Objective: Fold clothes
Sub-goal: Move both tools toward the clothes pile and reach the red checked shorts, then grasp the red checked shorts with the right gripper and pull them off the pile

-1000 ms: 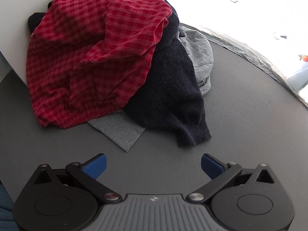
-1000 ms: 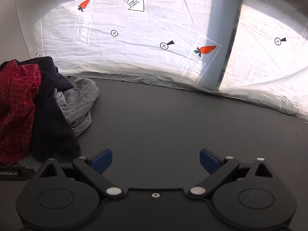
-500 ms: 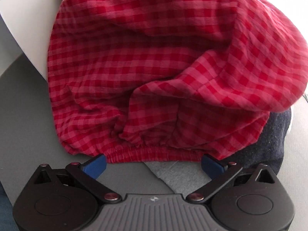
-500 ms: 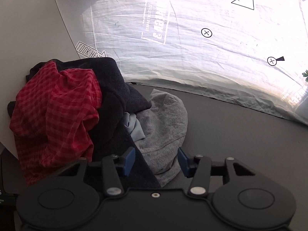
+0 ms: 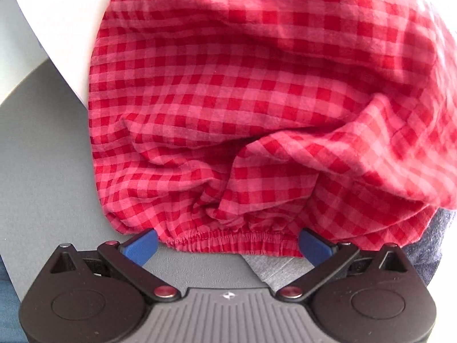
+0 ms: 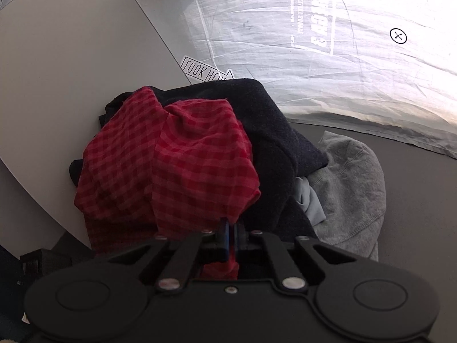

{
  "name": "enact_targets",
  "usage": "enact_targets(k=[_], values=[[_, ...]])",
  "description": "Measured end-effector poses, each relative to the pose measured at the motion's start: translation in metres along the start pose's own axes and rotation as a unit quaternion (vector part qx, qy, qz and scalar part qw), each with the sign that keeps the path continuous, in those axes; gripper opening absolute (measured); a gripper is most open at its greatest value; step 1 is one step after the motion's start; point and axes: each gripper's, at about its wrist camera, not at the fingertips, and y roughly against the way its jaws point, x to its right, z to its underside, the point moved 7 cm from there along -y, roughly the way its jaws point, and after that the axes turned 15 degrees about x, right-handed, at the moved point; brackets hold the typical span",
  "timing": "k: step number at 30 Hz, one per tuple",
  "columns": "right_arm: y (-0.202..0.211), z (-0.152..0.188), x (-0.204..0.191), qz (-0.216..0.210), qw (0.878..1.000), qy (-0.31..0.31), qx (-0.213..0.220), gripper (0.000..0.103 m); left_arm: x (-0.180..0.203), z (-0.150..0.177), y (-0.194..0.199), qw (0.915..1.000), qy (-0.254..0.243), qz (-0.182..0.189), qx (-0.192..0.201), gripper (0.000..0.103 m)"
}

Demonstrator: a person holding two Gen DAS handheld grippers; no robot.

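Note:
A red checked garment lies on top of a heap of clothes on the grey table. In the left wrist view its elastic hem runs between the blue pads of my left gripper, which stands open just in front of it. In the right wrist view the same red garment bulges over a dark navy garment. My right gripper is shut on a lower fold of the red cloth, pinched between its blue pads.
A grey garment and a pale blue piece lie to the right of the heap. A white panel stands behind the pile. A white printed plastic sheet covers the far side. Grey table shows at the right.
My left gripper came up close to the red garment's hem and stayed open. My right gripper swung left toward the heap and went from wide open to shut on the red cloth.

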Motion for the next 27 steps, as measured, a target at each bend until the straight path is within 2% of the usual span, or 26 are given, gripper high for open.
enact_targets(k=[5,9,18,27], values=[[0.03,-0.008,0.009,0.013,0.999,0.006,0.035,0.0,0.007,0.001,0.027,0.9999,-0.004,0.01,0.013,0.103],[0.065,-0.011,0.028,0.041,0.998,-0.006,0.052,0.0,0.019,0.008,0.055,0.9994,-0.014,0.018,0.025,0.103],[0.184,0.008,0.107,0.143,0.985,-0.057,0.081,0.0,0.076,0.048,0.13,0.9951,-0.057,0.063,0.049,0.103],[0.326,0.031,0.199,0.235,0.958,-0.11,0.12,0.0,0.151,0.154,0.218,0.9839,-0.119,0.118,0.062,0.103]])
